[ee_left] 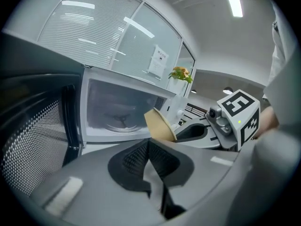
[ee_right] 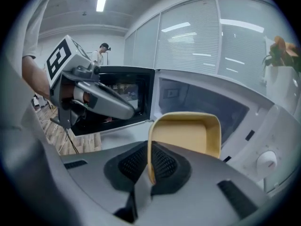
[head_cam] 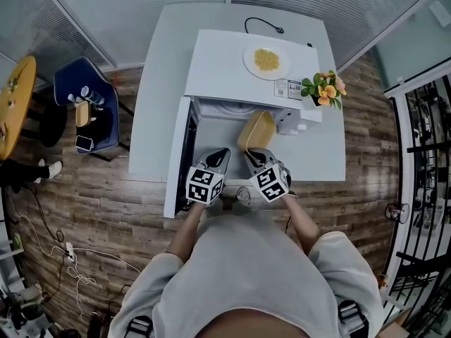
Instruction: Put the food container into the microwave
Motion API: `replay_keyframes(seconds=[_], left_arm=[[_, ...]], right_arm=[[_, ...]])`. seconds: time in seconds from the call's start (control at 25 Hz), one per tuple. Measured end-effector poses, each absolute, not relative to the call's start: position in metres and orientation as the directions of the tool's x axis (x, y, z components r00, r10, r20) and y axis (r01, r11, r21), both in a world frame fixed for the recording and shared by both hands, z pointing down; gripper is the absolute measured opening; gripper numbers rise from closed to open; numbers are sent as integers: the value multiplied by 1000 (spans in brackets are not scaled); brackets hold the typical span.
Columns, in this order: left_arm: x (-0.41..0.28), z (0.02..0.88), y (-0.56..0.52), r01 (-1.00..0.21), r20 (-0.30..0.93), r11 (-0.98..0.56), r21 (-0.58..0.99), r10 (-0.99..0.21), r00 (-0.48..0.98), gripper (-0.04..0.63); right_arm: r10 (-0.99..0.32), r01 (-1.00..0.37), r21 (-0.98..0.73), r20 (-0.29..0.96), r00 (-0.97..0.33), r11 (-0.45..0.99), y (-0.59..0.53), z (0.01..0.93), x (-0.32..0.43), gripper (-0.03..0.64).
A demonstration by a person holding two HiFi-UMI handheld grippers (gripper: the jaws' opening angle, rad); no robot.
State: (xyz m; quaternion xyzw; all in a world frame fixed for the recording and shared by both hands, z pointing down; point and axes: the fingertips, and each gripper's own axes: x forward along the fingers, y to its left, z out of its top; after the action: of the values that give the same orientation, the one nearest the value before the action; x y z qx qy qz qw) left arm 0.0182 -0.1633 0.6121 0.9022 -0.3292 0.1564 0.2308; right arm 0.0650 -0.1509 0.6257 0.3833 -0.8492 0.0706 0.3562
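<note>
A tan rectangular food container (head_cam: 255, 130) (ee_right: 188, 133) hangs tilted on edge in front of the open white microwave (head_cam: 232, 72). My right gripper (head_cam: 255, 157) (ee_right: 149, 166) is shut on the container's near rim, and the container is empty inside. The microwave's cavity (ee_left: 117, 112) with its glass turntable is open and bare. Its dark door (head_cam: 184, 153) (ee_left: 42, 126) swings out to the left. My left gripper (head_cam: 217, 158) (ee_left: 148, 161) is shut with nothing between its jaws, just left of the container (ee_left: 159, 125).
On the microwave's top sit a white plate of yellow food (head_cam: 266, 60) and a small pot of orange flowers (head_cam: 323, 89). The microwave rests on a white table (head_cam: 158, 118). A blue chair (head_cam: 88, 104) stands to the left on the wood floor.
</note>
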Motion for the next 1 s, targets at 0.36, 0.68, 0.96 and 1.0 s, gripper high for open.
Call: replay_keyframes(seconds=[0.36,0.68,0.96,1.0], left_arm=[[16,613,-160,-679,434,-663,315,-536,724,11],[18,613,-159,-681,432,-662,315,-538,723,11],[19,612,-160,-681,425,-660,316,-543,724,11],[19,612,-160,-681,425,-661,315,-544,724,11]], right_arm=[[-520,-527,263,739,-428,808,-148,641,69,23],[-469,-307,373,808,-357,875,-146,657,75,23],[-437,-128,418,849,-297,899,-150,669,76,23],[-432,-108,419,854,-289,901,-151,670,77,23]])
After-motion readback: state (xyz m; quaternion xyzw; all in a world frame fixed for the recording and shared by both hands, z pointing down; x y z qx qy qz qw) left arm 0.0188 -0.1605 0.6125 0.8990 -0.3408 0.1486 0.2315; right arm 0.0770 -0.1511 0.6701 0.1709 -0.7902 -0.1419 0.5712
